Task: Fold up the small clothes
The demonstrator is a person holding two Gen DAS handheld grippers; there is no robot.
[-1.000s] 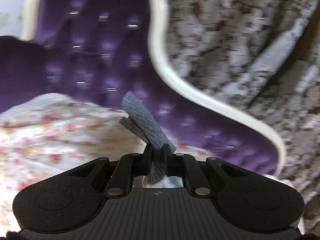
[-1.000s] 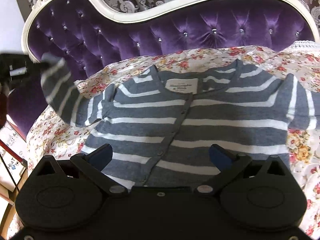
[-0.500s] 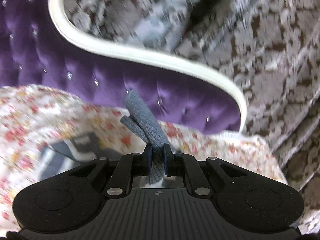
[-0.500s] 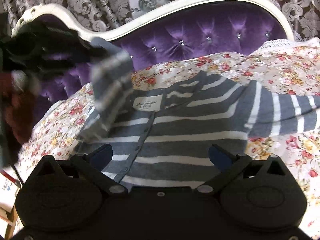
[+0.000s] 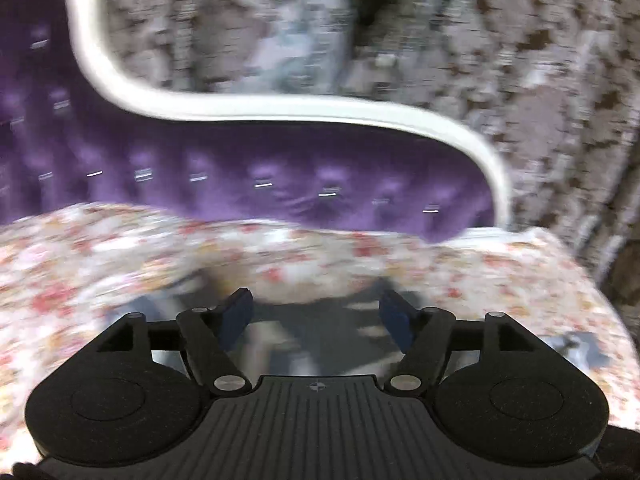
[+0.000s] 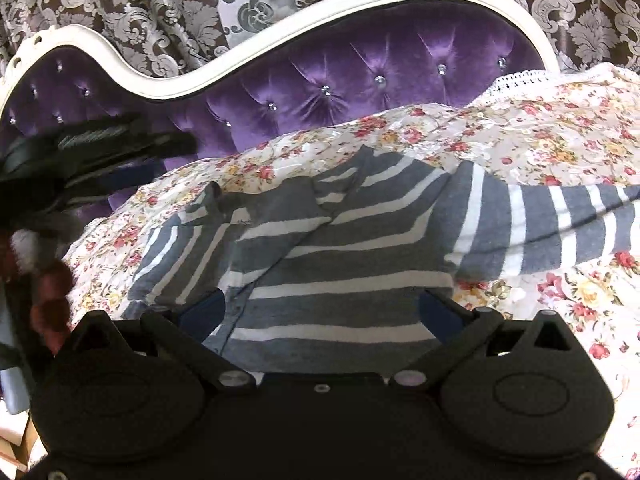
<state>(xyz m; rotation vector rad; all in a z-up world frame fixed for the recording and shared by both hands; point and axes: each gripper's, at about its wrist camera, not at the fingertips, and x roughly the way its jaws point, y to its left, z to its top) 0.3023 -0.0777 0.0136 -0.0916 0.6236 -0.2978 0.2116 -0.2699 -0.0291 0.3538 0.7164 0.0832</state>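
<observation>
A small grey cardigan with white stripes [image 6: 340,264] lies on the floral bedspread [image 6: 560,132]. Its left sleeve [image 6: 188,248] is folded in over the body; its right sleeve [image 6: 560,224] stretches out to the right. My right gripper [image 6: 320,312] is open and empty, low over the cardigan's lower part. My left gripper [image 5: 316,316] is open and empty above the blurred cardigan [image 5: 320,332]; in the right wrist view it shows as a dark blur at the left [image 6: 100,148].
A purple tufted headboard [image 6: 360,76] with a white frame stands behind the bedspread, with patterned curtains [image 6: 160,12] behind it. The bed's edge falls away at the left, where boxes [image 6: 16,432] show low down.
My left gripper has opened and let go of the left sleeve, which now lies folded over the cardigan's body. Both views have shifted; the left wrist view is blurred by motion.
</observation>
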